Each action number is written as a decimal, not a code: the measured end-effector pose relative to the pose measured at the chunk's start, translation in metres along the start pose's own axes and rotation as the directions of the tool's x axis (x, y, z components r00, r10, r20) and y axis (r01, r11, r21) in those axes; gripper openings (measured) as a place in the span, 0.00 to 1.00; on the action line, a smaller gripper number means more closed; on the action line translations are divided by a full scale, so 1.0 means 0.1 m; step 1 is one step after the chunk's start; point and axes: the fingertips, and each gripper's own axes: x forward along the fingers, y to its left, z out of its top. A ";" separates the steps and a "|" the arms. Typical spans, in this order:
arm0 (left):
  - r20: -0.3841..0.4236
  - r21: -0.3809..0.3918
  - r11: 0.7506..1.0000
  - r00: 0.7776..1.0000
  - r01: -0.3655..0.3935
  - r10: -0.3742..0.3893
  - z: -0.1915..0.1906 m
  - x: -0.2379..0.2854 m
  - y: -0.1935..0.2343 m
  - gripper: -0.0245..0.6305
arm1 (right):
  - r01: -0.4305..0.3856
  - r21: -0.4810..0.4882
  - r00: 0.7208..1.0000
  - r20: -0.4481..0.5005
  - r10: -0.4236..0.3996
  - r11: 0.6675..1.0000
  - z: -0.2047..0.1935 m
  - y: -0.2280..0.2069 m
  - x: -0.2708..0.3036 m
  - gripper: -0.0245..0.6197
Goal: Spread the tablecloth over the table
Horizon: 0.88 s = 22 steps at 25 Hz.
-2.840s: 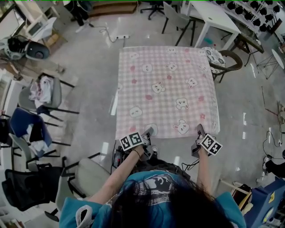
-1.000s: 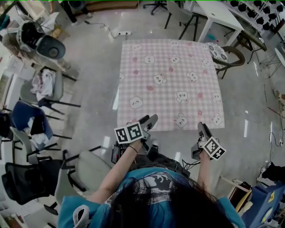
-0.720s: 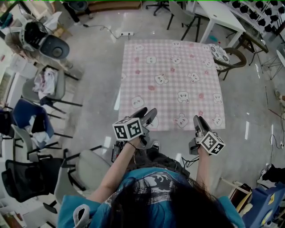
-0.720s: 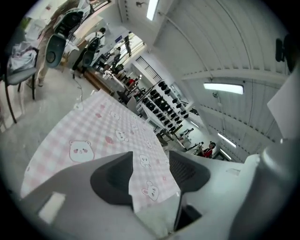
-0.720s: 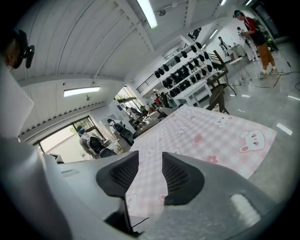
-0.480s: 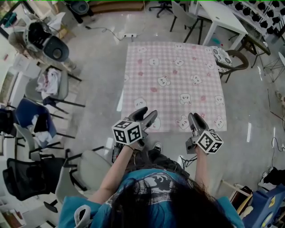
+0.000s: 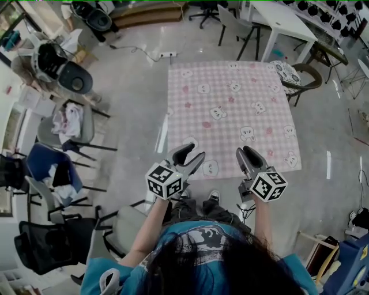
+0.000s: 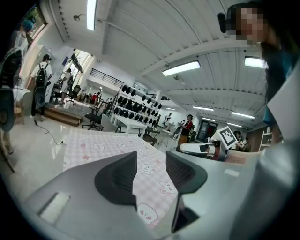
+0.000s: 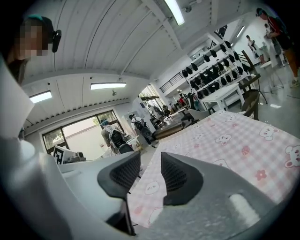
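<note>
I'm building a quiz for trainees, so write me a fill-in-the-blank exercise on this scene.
1. The tablecloth is checked in white and ___.
2. In the head view, a chair stands at the cloth's far ___ corner.
3. The desk beyond that chair has a ___ top.
Missing words: pink; right; white.

Long dark hair [image 7: 225, 271] fills the head view at six o'clock. The person wears a teal short-sleeved shirt [image 7: 184, 229] printed with a white-and-dark graphic, with a white patch [image 7: 106, 281] on the sleeve at seven o'clock, dark trousers [image 7: 199, 208] and a light shoe [image 7: 214, 196].
</note>
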 end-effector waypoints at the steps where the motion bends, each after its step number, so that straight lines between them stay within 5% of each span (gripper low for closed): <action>1: -0.009 0.021 1.000 1.000 0.013 -0.013 0.00 -0.03 0.01 0.35 | -0.001 -0.007 1.000 0.000 0.001 1.000 -0.02 0.07 0.03 0.24; 7: -0.052 0.149 0.987 0.997 0.062 -0.054 -0.02 -0.25 0.05 0.26 | -0.016 0.010 1.000 0.018 0.015 1.000 -0.18 0.48 0.18 0.18; 15: -0.035 0.164 0.983 0.996 0.086 -0.081 0.00 -0.50 0.23 0.06 | -0.004 -0.030 1.000 0.018 0.005 1.000 -0.34 0.92 0.34 0.05; 22: -0.029 0.165 0.978 0.991 0.130 -0.127 0.03 -0.54 0.20 0.06 | -0.010 -0.059 1.000 0.017 0.011 0.998 -0.37 1.07 0.37 0.03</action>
